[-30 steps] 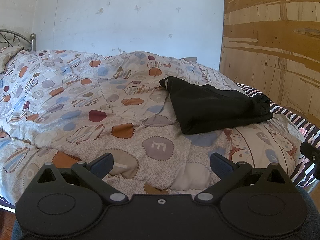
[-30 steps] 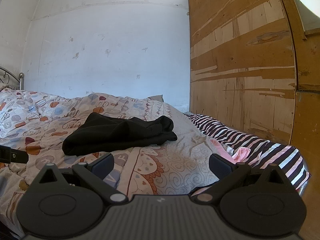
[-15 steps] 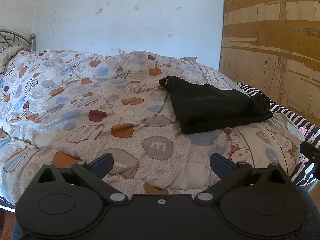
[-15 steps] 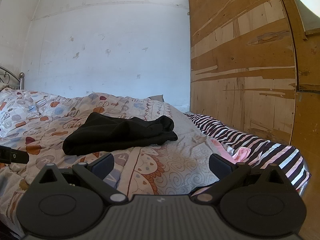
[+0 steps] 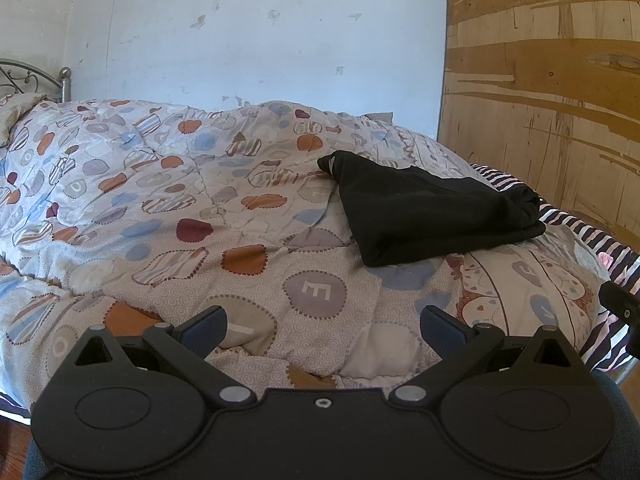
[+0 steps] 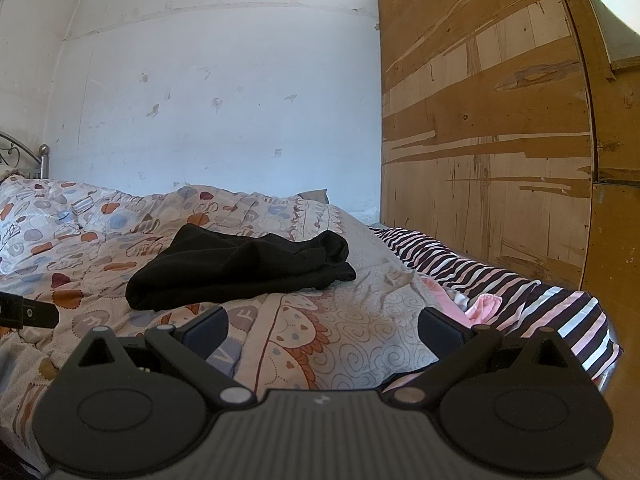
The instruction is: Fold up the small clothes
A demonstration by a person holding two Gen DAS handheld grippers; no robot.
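Black garment (image 5: 436, 216), folded, unmoved at your one o'clock on bed (image 5: 200, 240); both tongs (image 5: 322, 324) (image 6: 322, 326) remain wide, empty.

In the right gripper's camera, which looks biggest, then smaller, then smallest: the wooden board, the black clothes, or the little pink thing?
1. Wooden board, biggest, filling the right side.
2. Black clothes, lying on the quilt.
3. Pink thing, smallest; it is partly tucked into the striped bedding, so more may be hidden.
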